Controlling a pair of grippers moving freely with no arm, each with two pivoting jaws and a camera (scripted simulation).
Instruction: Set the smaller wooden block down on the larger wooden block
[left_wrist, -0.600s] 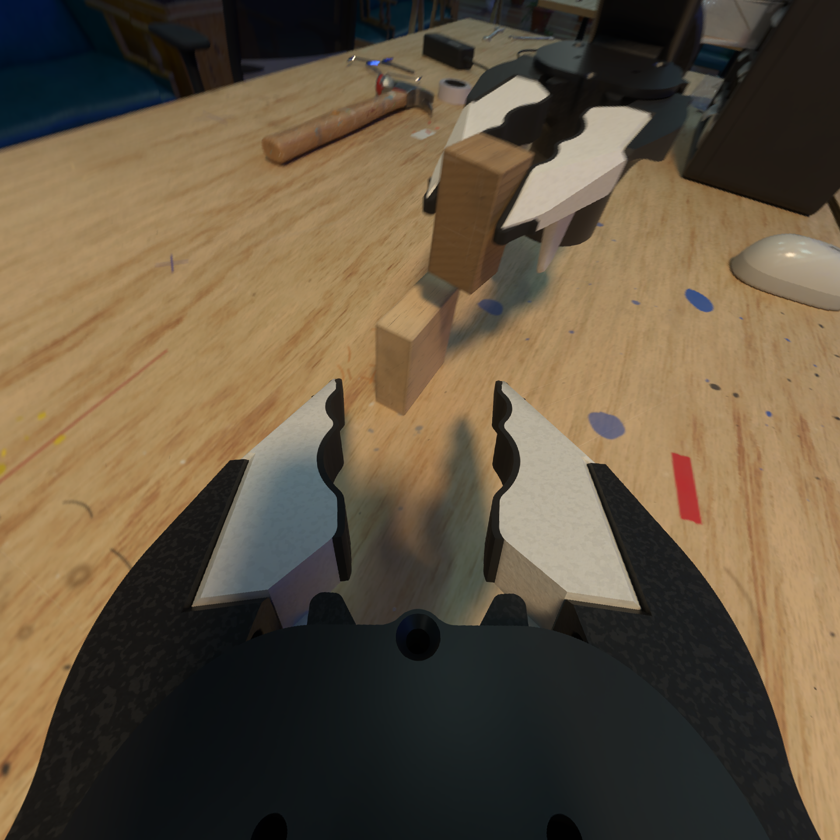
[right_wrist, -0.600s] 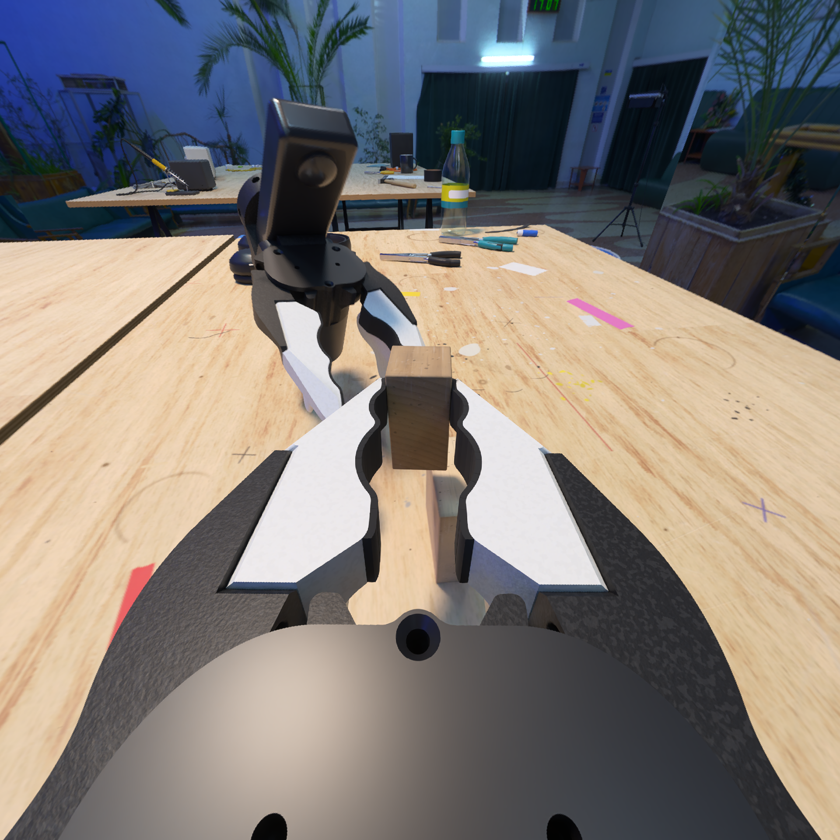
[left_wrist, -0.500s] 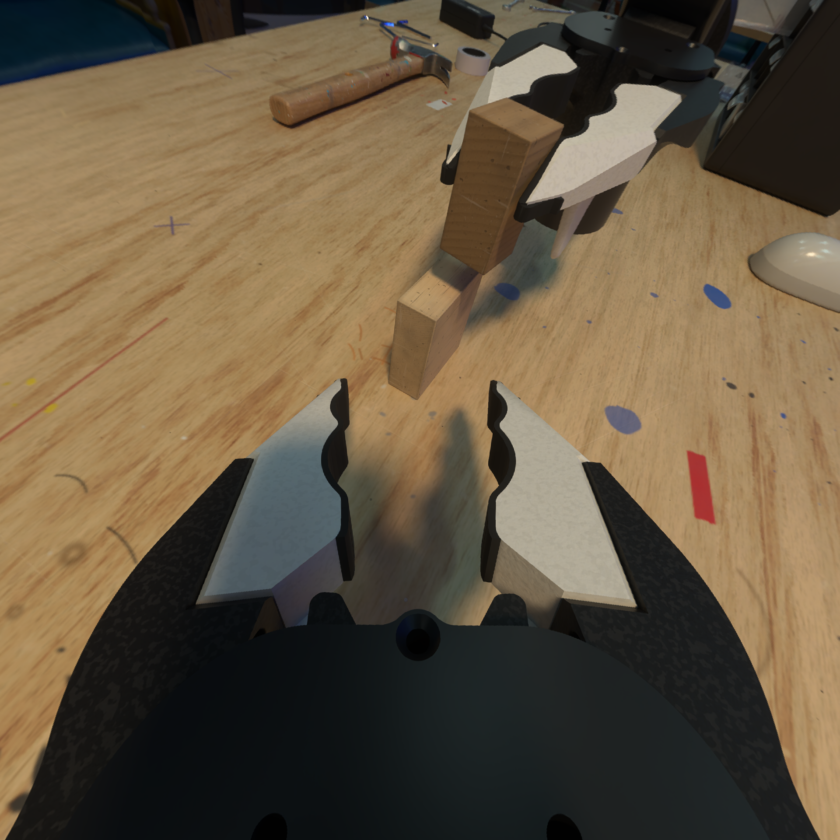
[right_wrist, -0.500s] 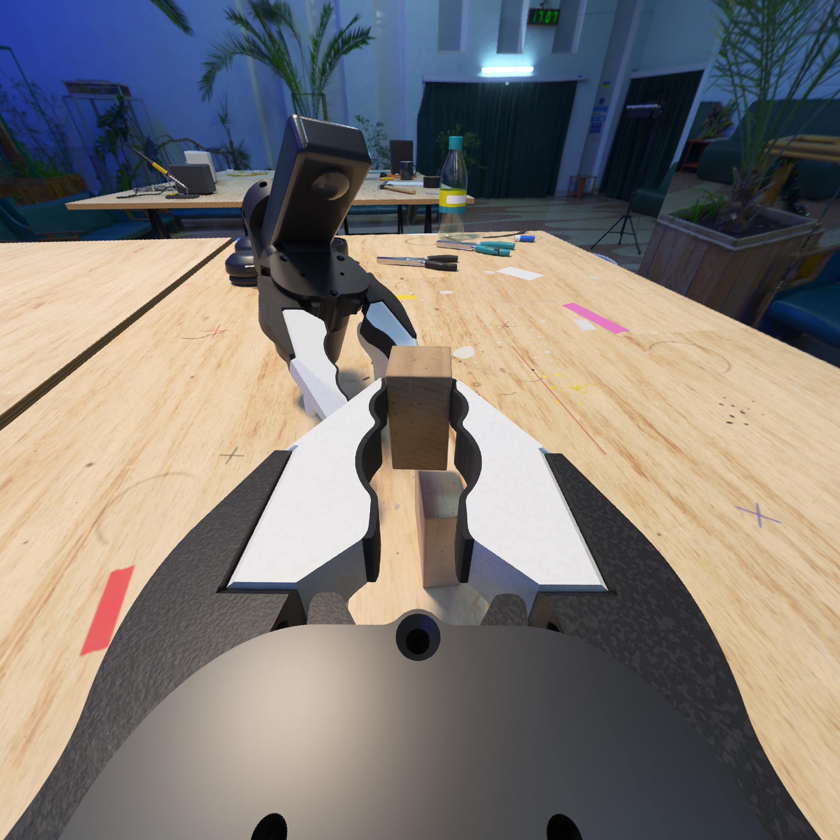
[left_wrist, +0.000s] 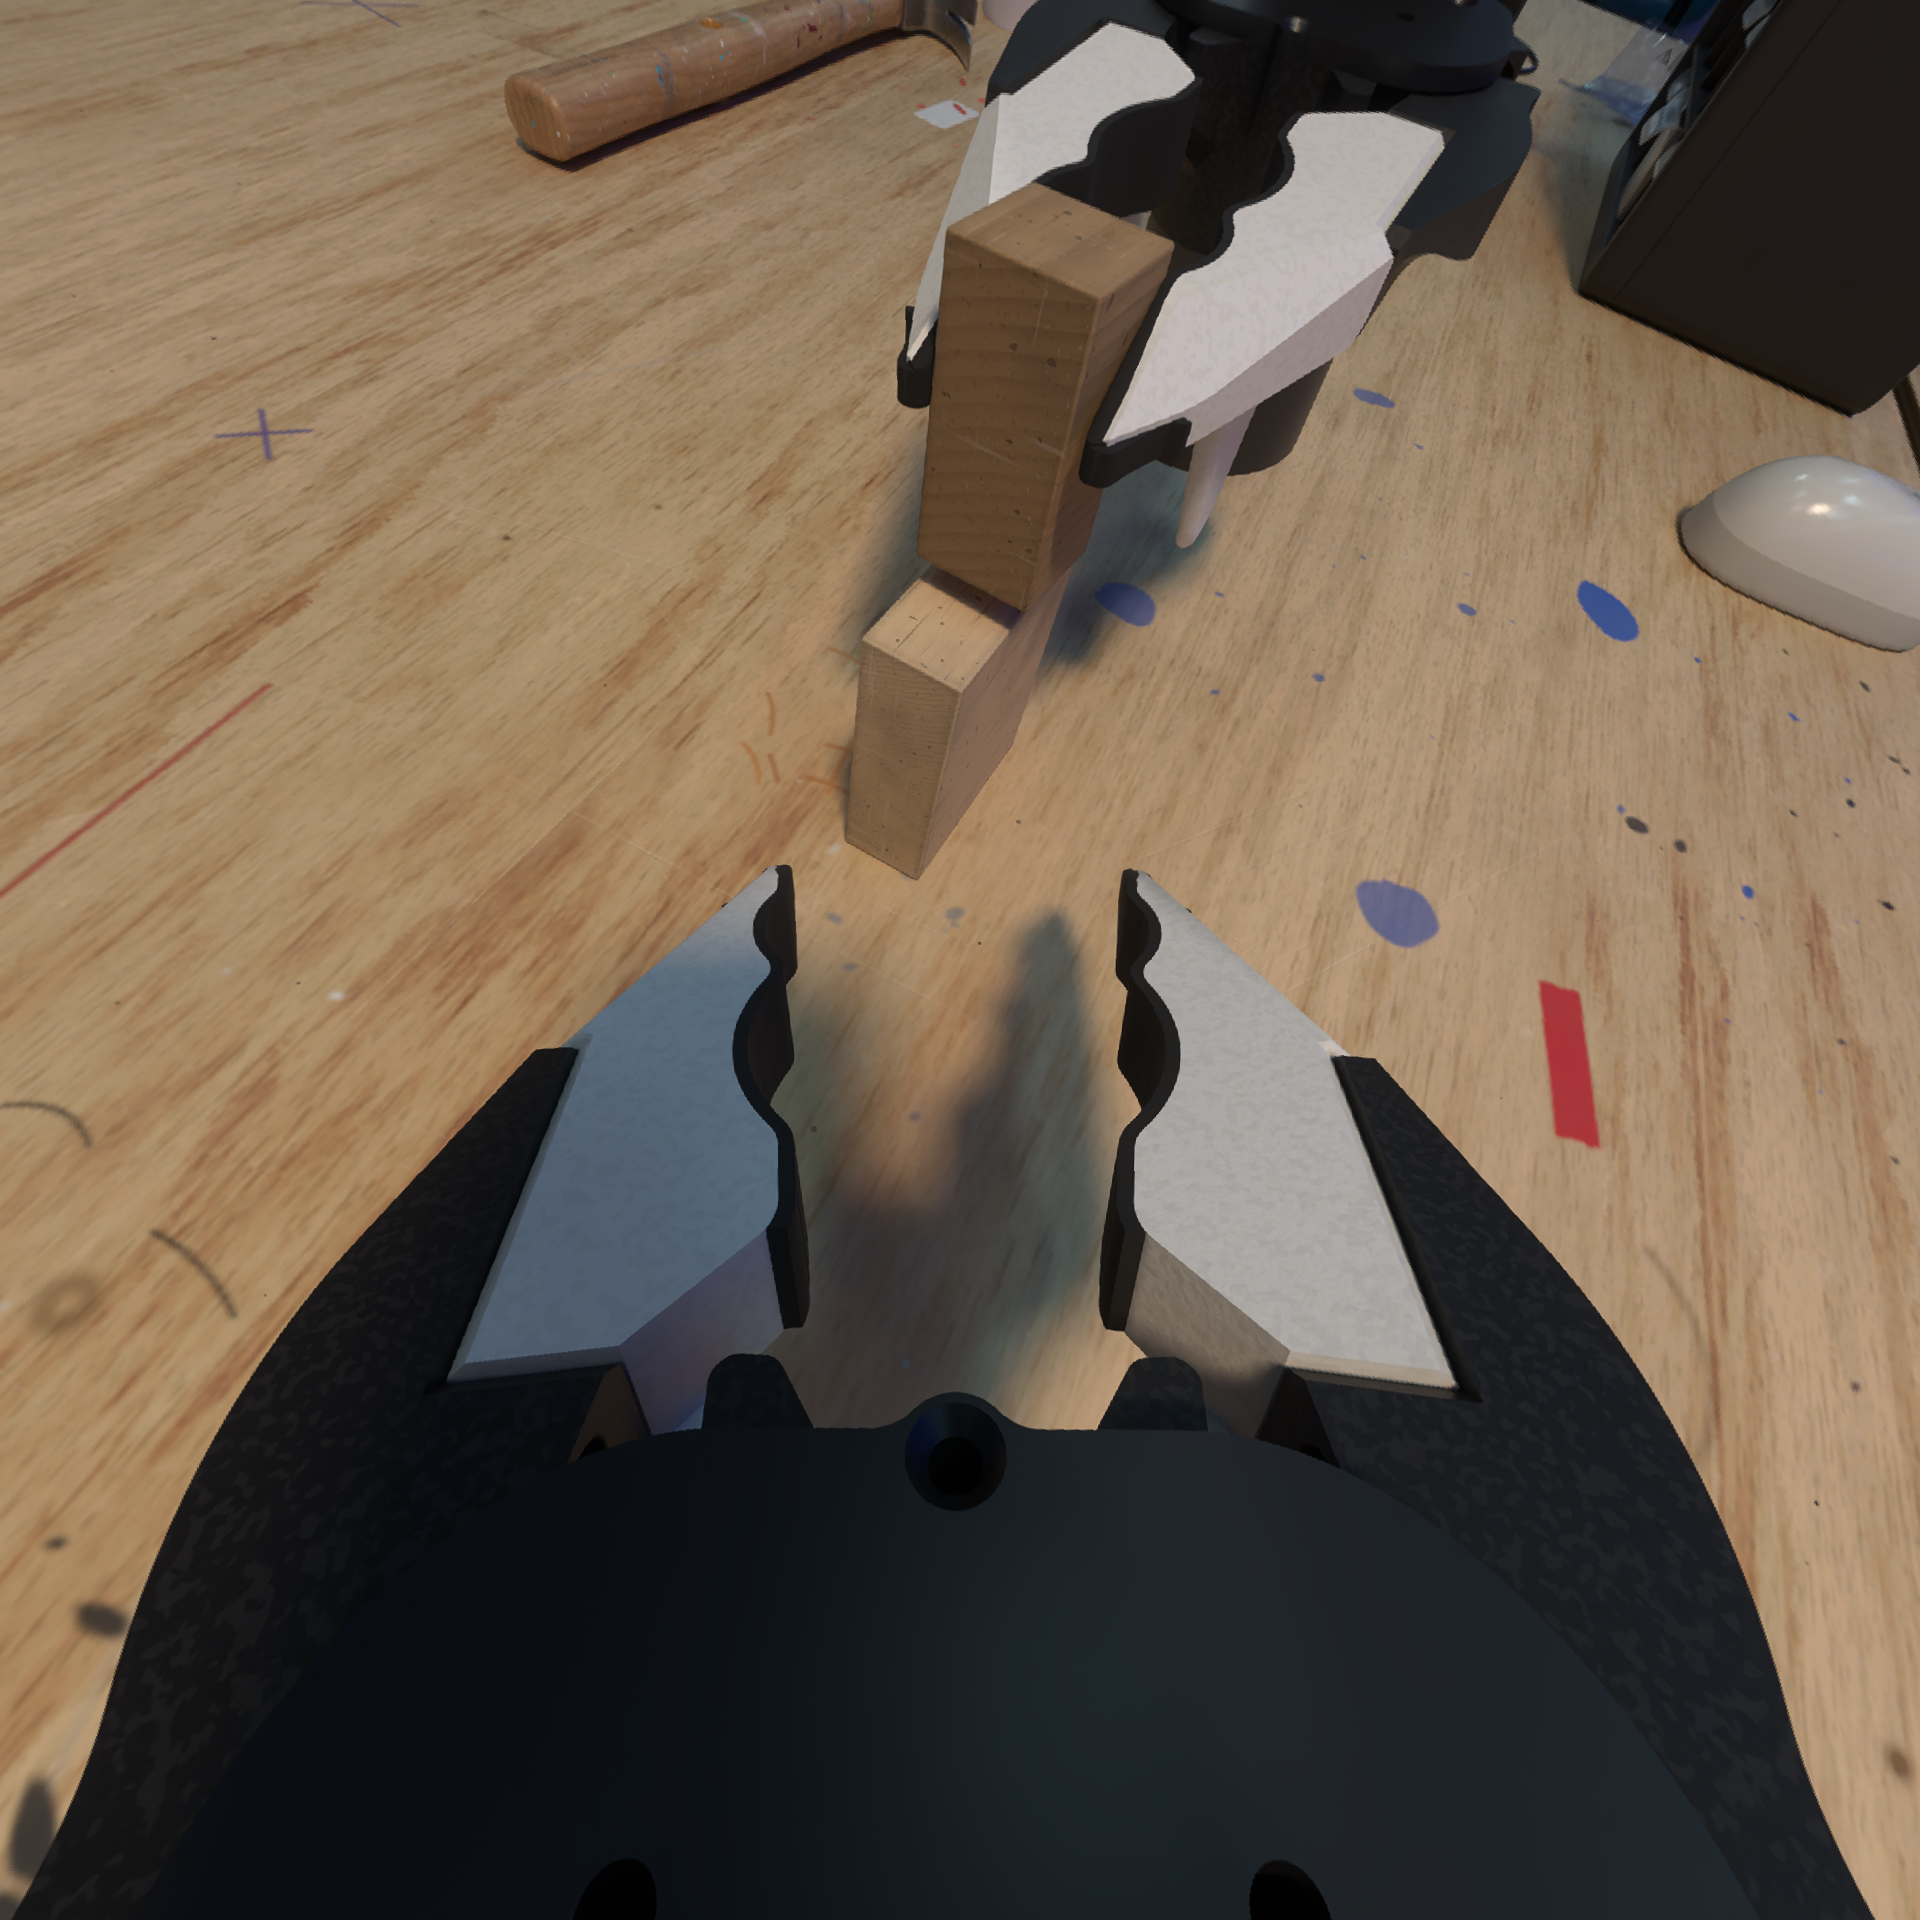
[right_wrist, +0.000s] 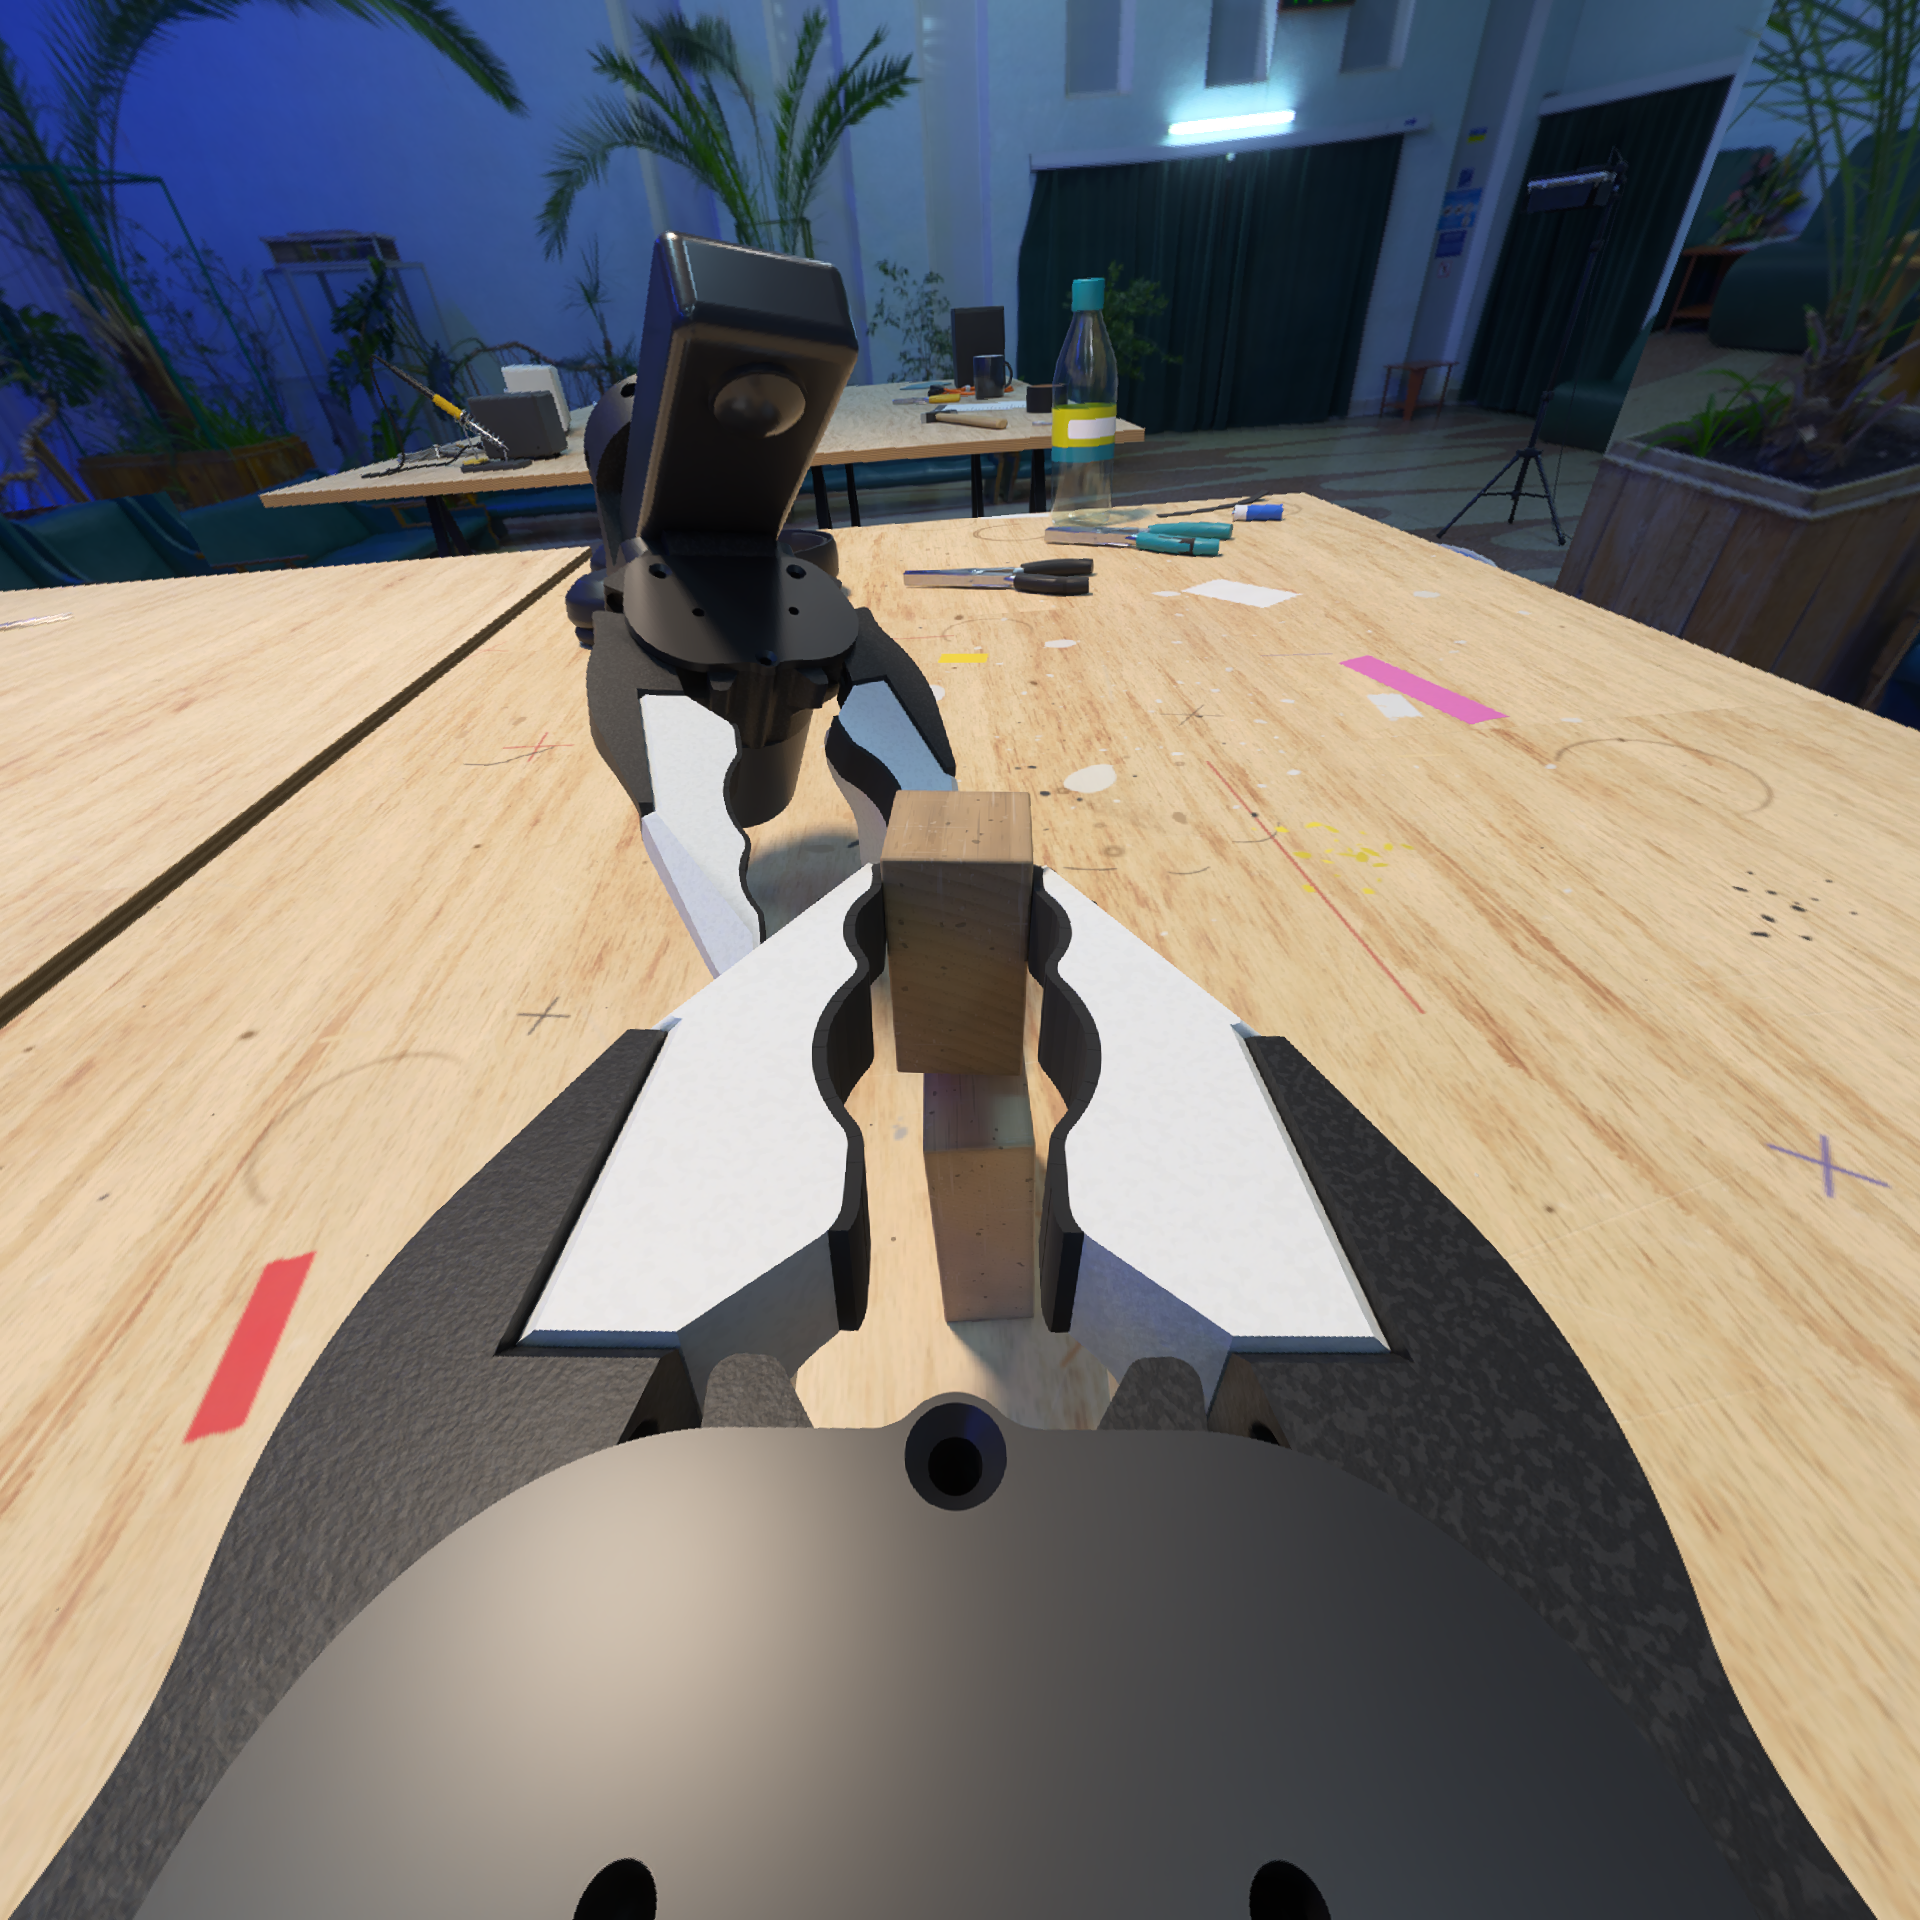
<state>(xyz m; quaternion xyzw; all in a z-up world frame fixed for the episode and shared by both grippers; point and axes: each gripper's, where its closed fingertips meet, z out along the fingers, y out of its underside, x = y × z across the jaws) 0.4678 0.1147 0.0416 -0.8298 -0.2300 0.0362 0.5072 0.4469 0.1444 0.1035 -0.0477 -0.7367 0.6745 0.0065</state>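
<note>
My right gripper (right_wrist: 956, 873) is shut on the darker wooden block (right_wrist: 956, 935) and holds it upright, slightly tilted. The lighter wooden block (right_wrist: 982, 1216) lies on the table right below it. In the left wrist view the darker block (left_wrist: 1023, 384) hangs over the far end of the lighter block (left_wrist: 925, 717); I cannot tell whether they touch. My left gripper (left_wrist: 956, 883) is open and empty, low over the table just short of the lighter block's near end. It also shows in the right wrist view (right_wrist: 800, 883), facing me.
A hammer (left_wrist: 707, 73) lies at the far left. A white domed object (left_wrist: 1808, 551) and a black box (left_wrist: 1766, 187) are at the right. Pliers (right_wrist: 997, 575) and a bottle (right_wrist: 1084, 405) sit near the table's far edge.
My right gripper has carried the darker block to sit centred over the lighter block and a little lower. My left gripper has moved closer to the blocks and stays open.
</note>
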